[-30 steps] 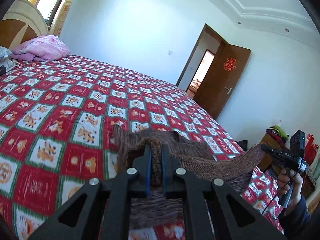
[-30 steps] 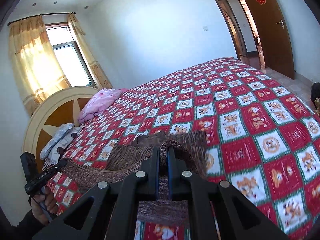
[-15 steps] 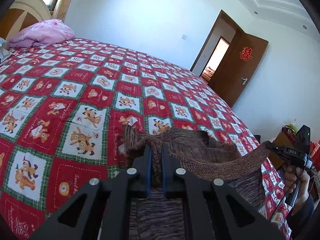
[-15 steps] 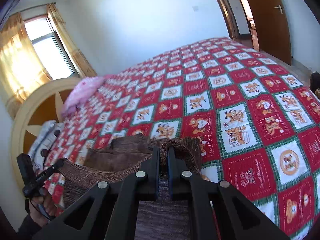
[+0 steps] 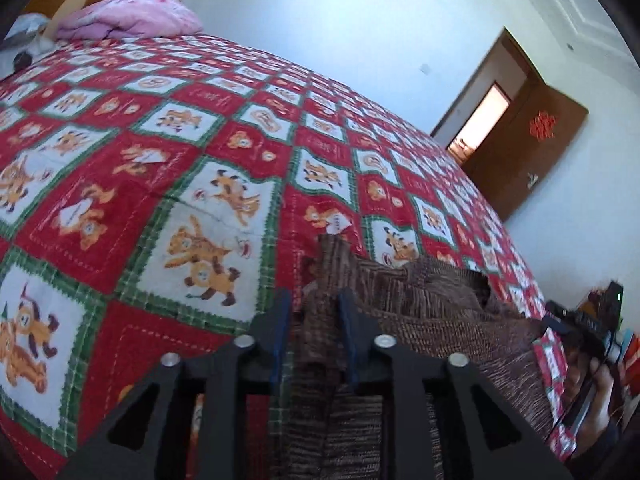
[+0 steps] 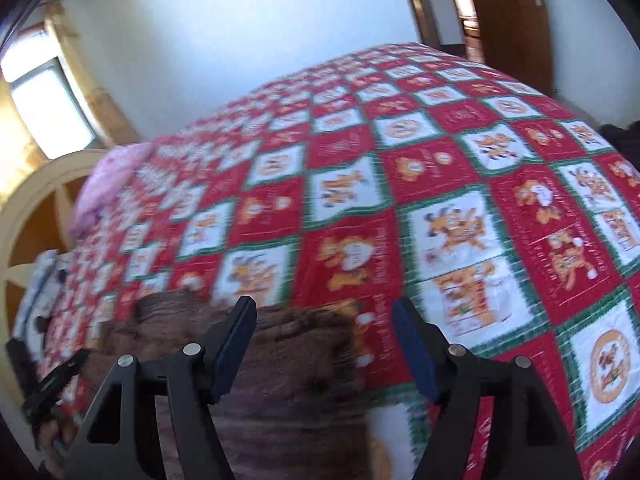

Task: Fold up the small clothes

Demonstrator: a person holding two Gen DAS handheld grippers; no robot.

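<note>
A brown knit garment (image 5: 420,300) lies partly folded on the red, white and green checked bed cover (image 5: 160,160). My left gripper (image 5: 313,298) sits low over its near left corner. Its jaws are opening, and a bunched fold of the knit stands loosely between the blue pads. In the right wrist view, blurred by motion, the garment (image 6: 288,360) rests on the cover (image 6: 440,160) under my right gripper (image 6: 324,306). That gripper's jaws are opening wide and grip nothing. Each view shows the other gripper at its edge: the right gripper (image 5: 576,324) and the left gripper (image 6: 52,376), both in a person's hands.
A pink pillow (image 5: 132,16) and a rounded wooden headboard (image 6: 36,200) are at the bed's far end. A brown door (image 5: 528,148) stands open beyond the bed. A bright window with curtains (image 6: 44,108) is behind the headboard. The cover stretches on beyond the garment.
Both grippers came down toward the bed with the garment's edge pinched. Their jaws have since parted, the right wider than the left, and the knit edge has dropped onto the cover.
</note>
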